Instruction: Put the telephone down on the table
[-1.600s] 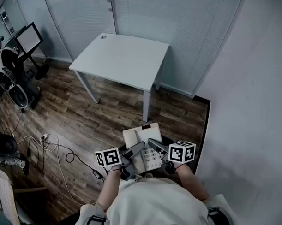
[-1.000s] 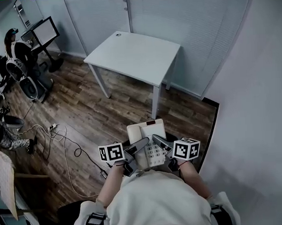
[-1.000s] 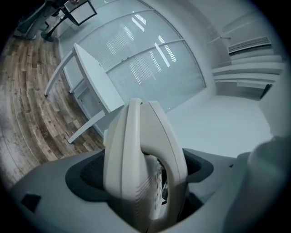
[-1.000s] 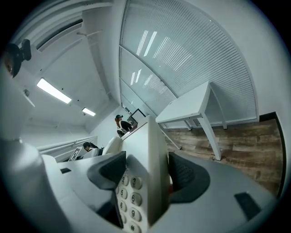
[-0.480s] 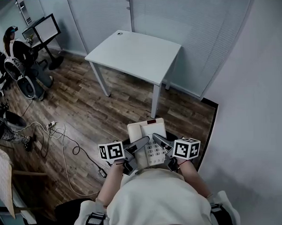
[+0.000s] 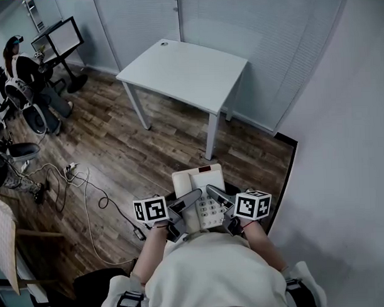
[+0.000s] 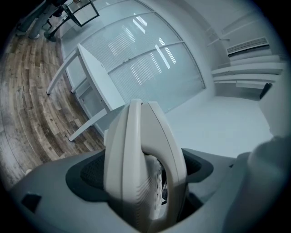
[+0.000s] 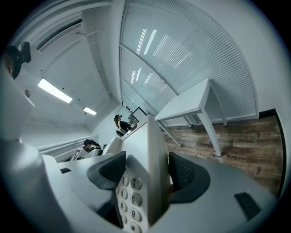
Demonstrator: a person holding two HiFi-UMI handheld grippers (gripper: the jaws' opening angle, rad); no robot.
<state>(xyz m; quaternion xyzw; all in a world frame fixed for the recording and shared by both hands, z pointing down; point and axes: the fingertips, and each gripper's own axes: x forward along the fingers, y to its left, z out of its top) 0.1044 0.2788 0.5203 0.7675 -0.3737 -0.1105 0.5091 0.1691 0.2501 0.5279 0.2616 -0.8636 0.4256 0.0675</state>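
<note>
I hold a cream desk telephone (image 6: 201, 192) in the air close to my chest, above the wooden floor. My left gripper (image 6: 192, 200) is shut on its left side, where the handset lies (image 7: 136, 164). My right gripper (image 6: 213, 194) is shut on its right side by the keypad (image 8: 129, 189). The white square table (image 6: 183, 71) stands ahead of me, a good step away, its top bare except for a small round thing (image 6: 164, 43) at the far corner.
A light wall (image 6: 343, 151) runs close on my right. Glass partitions with blinds (image 6: 250, 28) stand behind the table. Cables (image 6: 86, 191) trail over the floor at left. Seated people and a monitor on a stand (image 6: 56, 38) are at far left.
The view has swung a little since the earliest frame, so the table sits further right. The telephone and both grippers keep the same hold in front of me.
</note>
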